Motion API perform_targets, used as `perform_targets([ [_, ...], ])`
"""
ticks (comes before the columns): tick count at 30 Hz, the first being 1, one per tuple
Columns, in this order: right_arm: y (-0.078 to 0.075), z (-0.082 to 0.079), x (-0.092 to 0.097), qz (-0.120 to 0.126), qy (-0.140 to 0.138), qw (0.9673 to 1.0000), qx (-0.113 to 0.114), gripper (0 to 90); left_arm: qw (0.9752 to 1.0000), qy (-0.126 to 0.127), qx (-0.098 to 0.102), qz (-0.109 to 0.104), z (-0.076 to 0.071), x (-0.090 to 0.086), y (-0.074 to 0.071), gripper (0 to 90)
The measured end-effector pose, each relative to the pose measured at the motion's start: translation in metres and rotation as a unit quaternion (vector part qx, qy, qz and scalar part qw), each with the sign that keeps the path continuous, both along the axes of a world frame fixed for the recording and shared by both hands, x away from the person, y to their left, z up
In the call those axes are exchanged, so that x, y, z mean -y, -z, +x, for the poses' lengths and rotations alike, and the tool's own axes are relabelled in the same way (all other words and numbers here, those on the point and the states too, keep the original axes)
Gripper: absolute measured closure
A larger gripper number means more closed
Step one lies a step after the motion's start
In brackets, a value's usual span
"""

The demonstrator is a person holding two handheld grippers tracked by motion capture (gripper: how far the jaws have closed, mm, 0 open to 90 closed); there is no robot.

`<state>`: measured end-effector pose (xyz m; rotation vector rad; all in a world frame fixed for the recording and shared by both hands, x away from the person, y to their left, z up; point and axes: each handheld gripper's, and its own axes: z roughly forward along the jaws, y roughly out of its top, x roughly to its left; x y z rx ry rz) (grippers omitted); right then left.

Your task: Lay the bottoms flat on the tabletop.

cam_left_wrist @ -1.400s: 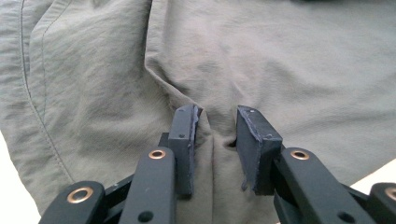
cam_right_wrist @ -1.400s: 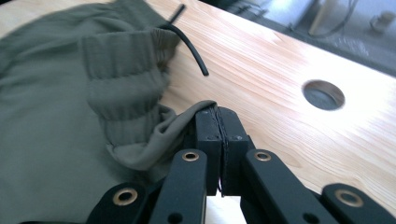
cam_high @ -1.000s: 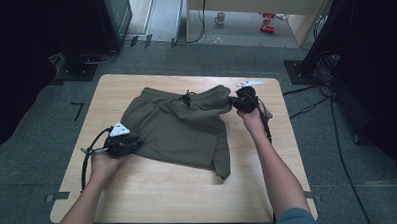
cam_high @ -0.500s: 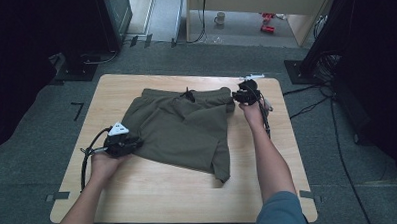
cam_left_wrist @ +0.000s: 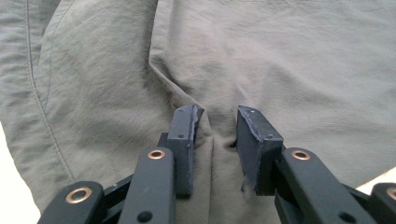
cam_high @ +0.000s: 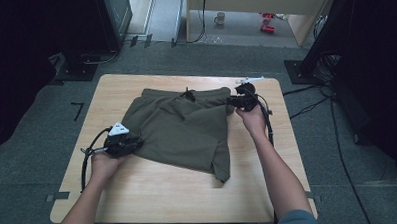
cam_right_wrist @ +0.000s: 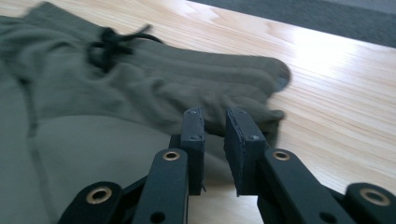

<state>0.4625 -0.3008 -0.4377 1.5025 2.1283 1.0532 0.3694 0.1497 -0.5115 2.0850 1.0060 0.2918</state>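
High view: right gripper (cam_high: 234,101), fingers just narrowed with no cloth between, has spread the shorts' (cam_high: 182,130) waistband flat while left gripper (cam_high: 132,143) pinches the hem.

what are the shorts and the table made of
The shorts look like a thin woven olive fabric, matte, perhaps nylon or cotton blend: fine crinkles and stitched seams show in the left gripper view. The table looks like light wood or wood-look laminate, smooth with a slight sheen: straight grain lines and a glare patch.
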Motion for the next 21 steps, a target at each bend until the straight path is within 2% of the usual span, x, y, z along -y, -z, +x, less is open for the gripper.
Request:
perform_targets([
  [3,-0.005,-0.015,-0.009,0.008,-0.014,0.9988,0.046,78.6,1.0,-0.003,-0.006,0.006,0.001,0.001,-0.002,63.8],
  [6,-0.005,-0.023,-0.014,0.007,-0.027,0.9986,0.045,77.9,0.9999,-0.003,-0.004,0.012,0.001,0.002,-0.003,61.6],
  [9,0.001,-0.04,-0.024,0.013,-0.053,0.9973,0.049,77.3,0.9999,-0.004,-0.002,0.009,0.0,0.002,-0.007,61.2],
  [16,0.024,-0.074,-0.042,0.013,-0.094,0.9947,0.037,72.0,1.0,-0.003,0.009,0.003,-0.009,0.003,-0.019,61.0],
  [21,0.042,-0.096,-0.057,0.002,-0.12,0.9924,0.026,65.1,0.9998,0.004,-0.007,0.016,-0.008,0.007,-0.011,60.7],
])
